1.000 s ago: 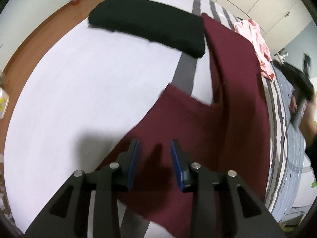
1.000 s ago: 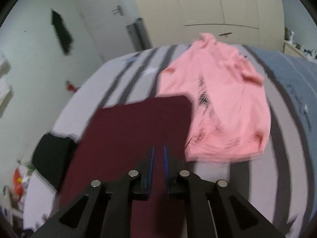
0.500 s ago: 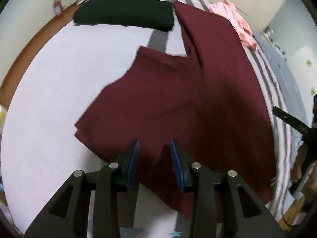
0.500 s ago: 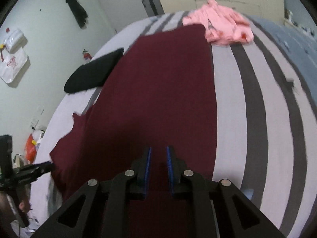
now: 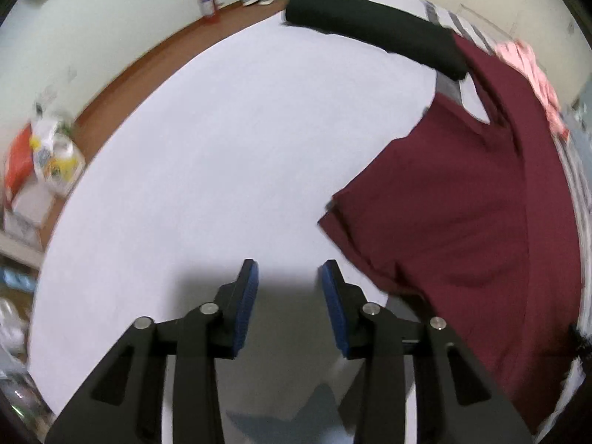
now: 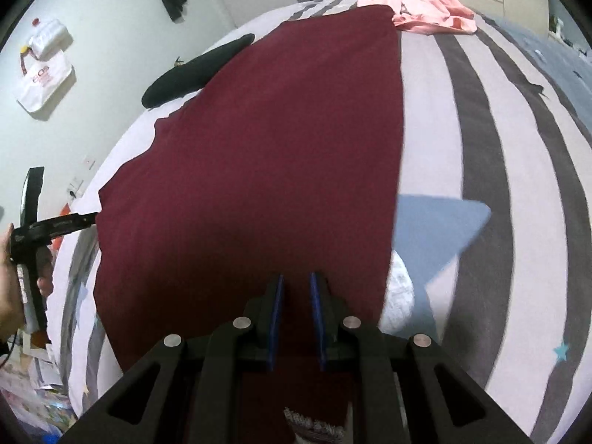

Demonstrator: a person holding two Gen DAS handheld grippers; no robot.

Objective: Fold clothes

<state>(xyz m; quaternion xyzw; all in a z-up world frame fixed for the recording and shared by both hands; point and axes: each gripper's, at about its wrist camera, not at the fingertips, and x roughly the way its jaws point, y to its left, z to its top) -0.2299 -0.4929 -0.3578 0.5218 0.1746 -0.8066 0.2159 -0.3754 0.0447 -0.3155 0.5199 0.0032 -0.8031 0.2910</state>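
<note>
My left tongs [image 5: 288, 277] hang over bare white bedding on the bed [image 5: 222, 140], blue pads spread with nothing between them; they have just been opening a little wider. The maroon garment [image 5: 462, 222] lies flat just beside them, toward the striped side of the bed, its sleeve edge nearest my pads. A folded black garment [image 5: 373, 33] sits at the far edge, touching the maroon one's far end. My right tongs [image 6: 296, 288] hover over the near hem of the maroon garment [image 6: 266, 140], pads close together but with a narrow gap showing cloth beneath; nothing is pinched. A crumpled pink garment [image 6: 425, 14] lies at the far end of the bed, touching the maroon cloth's corner.
</note>
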